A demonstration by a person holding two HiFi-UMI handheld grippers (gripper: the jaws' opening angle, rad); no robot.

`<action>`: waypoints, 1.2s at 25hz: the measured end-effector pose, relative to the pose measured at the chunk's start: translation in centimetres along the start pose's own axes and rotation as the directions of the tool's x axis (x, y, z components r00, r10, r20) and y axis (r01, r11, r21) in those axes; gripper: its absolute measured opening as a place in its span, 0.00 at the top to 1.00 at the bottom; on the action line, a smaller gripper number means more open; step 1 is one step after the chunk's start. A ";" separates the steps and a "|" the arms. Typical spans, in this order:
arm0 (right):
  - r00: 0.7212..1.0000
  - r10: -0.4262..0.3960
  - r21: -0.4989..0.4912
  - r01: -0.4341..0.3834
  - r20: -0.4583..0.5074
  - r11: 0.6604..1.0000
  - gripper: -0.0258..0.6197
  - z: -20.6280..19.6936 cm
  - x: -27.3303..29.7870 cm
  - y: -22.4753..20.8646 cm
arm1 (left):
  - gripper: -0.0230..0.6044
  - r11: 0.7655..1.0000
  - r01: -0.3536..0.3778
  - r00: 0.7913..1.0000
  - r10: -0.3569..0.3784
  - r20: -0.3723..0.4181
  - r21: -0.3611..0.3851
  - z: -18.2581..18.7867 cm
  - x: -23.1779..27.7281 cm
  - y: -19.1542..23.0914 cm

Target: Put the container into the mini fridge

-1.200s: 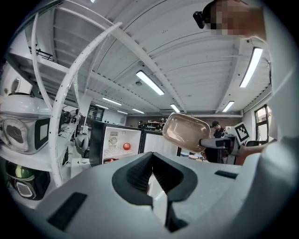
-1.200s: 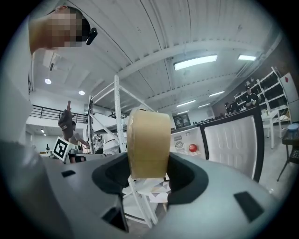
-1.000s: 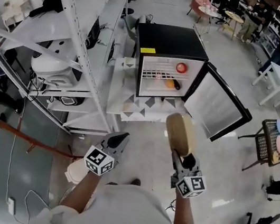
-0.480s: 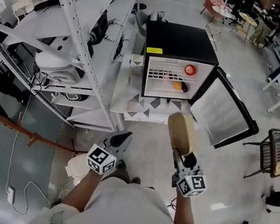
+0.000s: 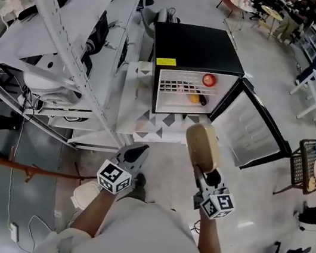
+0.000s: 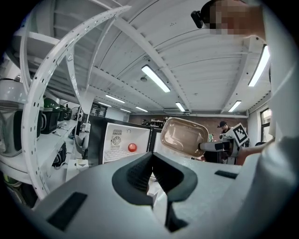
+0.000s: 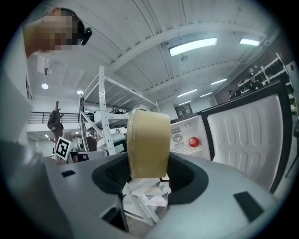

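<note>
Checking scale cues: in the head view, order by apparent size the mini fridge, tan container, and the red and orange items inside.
1. mini fridge
2. tan container, nearer the camera
3. red item and orange item look alike, unranked

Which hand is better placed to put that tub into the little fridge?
The right. The right gripper is shut on the container and faces the mini fridge, whose door stands open. The left gripper is shut and empty.

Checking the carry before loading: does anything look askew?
The container is held on edge in the right gripper, its open side facing the left gripper rather than up. It looks empty, so nothing spills. The mini fridge door stands open.
</note>
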State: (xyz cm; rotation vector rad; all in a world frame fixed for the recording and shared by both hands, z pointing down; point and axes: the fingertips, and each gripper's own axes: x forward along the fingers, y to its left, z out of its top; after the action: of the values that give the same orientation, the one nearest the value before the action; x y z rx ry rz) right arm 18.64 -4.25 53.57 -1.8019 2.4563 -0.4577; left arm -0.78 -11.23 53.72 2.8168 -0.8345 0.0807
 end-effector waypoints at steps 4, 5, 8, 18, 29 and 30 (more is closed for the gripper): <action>1.000 0.009 0.083 -0.009 0.000 0.997 0.59 0.1 2.4 -1.3 | 0.96 1.000 0.027 1.000 -0.026 0.002 -0.009 0.5 2.1 2.4; 1.000 0.008 0.109 -0.008 0.000 0.994 0.59 0.1 2.9 -1.6 | 0.96 0.999 0.033 0.999 -0.033 0.001 -0.012 0.5 2.5 3.0; 1.000 -0.003 0.172 0.004 -0.006 0.985 0.59 -0.1 4.8 -2.5 | 0.96 0.999 0.050 0.999 -0.050 -0.001 -0.020 0.6 3.7 4.8; 0.999 -0.024 0.261 0.034 -0.043 0.965 0.59 -1.1 11.4 -4.4 | 0.96 0.993 0.110 0.994 -0.111 -0.018 -0.035 0.8 6.6 10.2; 0.998 -0.019 0.406 0.042 -0.060 0.913 0.59 -3.0 16.6 -6.6 | 0.96 0.993 0.114 0.992 -0.116 -0.047 -0.042 0.5 8.1 13.5; 0.998 -0.014 0.415 0.039 -0.061 0.909 0.59 -3.1 16.9 -6.7 | 0.96 0.993 0.112 0.992 -0.114 -0.050 -0.044 0.4 8.3 13.5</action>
State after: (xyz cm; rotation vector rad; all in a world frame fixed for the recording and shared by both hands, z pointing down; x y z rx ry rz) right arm 18.87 -21.39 60.44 -1.6594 2.1494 -0.9642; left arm -1.14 -26.85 56.62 2.8037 -0.6567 0.1183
